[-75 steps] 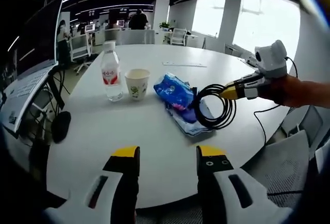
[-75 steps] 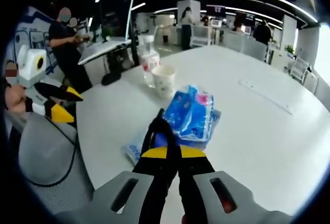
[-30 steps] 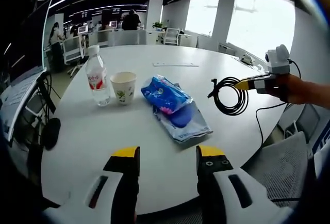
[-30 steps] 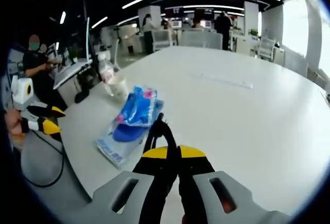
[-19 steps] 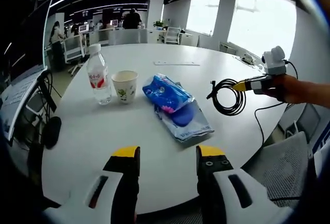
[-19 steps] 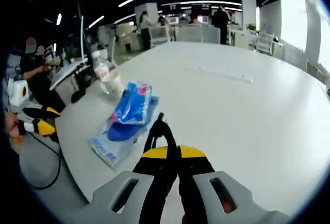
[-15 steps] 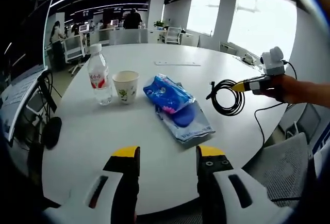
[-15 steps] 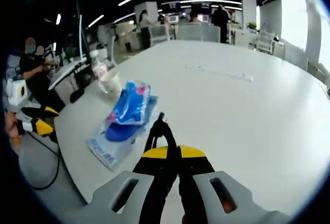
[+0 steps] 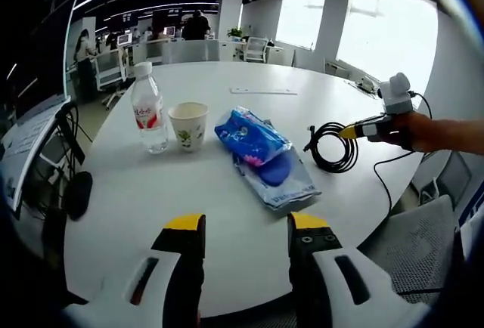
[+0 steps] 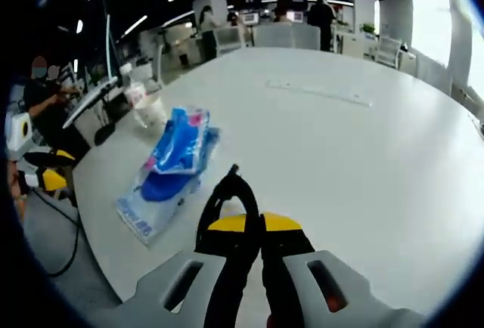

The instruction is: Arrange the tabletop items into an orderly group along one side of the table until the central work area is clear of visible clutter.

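Two hand-held grippers over a white office table (image 9: 227, 215): left (image 9: 246, 226) spread empty, right (image 10: 253, 222) clamping black cable (image 9: 333, 146).

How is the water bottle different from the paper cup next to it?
The water bottle is taller and see-through, with a white cap on top; the paper cup is shorter, not see-through, and open at the top. The water bottle wears a red and white label, while the paper cup is cream with a small green print. Both stand upright, side by side on the white table.
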Demonstrator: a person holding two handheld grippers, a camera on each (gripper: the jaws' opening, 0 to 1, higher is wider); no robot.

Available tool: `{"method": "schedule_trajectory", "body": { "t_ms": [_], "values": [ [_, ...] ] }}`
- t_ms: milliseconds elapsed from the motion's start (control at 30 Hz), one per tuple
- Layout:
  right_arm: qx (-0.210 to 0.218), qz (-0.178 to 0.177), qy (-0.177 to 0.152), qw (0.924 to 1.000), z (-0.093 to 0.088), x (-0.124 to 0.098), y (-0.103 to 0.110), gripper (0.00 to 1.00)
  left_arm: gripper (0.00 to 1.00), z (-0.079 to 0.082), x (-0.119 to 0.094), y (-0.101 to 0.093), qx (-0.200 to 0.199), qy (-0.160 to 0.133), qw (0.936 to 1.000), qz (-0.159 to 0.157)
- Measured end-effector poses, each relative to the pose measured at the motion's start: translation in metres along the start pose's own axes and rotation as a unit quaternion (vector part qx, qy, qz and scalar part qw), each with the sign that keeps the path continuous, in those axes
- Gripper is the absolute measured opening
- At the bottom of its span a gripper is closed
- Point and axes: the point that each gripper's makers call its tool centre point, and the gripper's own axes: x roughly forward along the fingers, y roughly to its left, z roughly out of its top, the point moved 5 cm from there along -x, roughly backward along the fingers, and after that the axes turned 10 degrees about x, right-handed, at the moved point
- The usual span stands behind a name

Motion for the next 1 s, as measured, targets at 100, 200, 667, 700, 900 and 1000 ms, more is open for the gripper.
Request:
{"method": "schedule_trajectory", "body": {
  "t_ms": [100, 200, 667, 700, 900, 1000],
  "values": [
    [0.008, -0.005, 0.007, 0.9999, -0.005, 0.004, -0.005, 0.03, 0.43, 0.0, 0.001, 0.003, 0.001, 0.003, 1.0, 0.002],
    [0.014, -0.007, 0.009, 0.9998, -0.007, 0.006, -0.006, 0.02, 0.43, -0.001, 0.001, 0.005, -0.001, 0.005, 1.0, 0.004],
    [0.024, -0.022, 0.025, 0.9991, -0.014, 0.022, -0.021, 0.02, 0.43, -0.006, -0.003, 0.01, -0.006, 0.013, 0.9998, 0.015],
    [0.024, -0.022, 0.028, 0.9991, -0.015, 0.023, -0.022, 0.02, 0.43, -0.006, -0.003, 0.01, -0.006, 0.013, 0.9998, 0.016],
    [0.019, -0.025, 0.035, 0.9989, -0.017, 0.025, -0.023, 0.02, 0.43, -0.007, -0.005, 0.009, -0.012, 0.013, 0.9996, 0.021],
    [0.019, -0.025, 0.037, 0.9988, -0.018, 0.025, -0.022, 0.03, 0.43, -0.008, -0.005, 0.009, -0.014, 0.012, 0.9996, 0.023]
  ]
}}
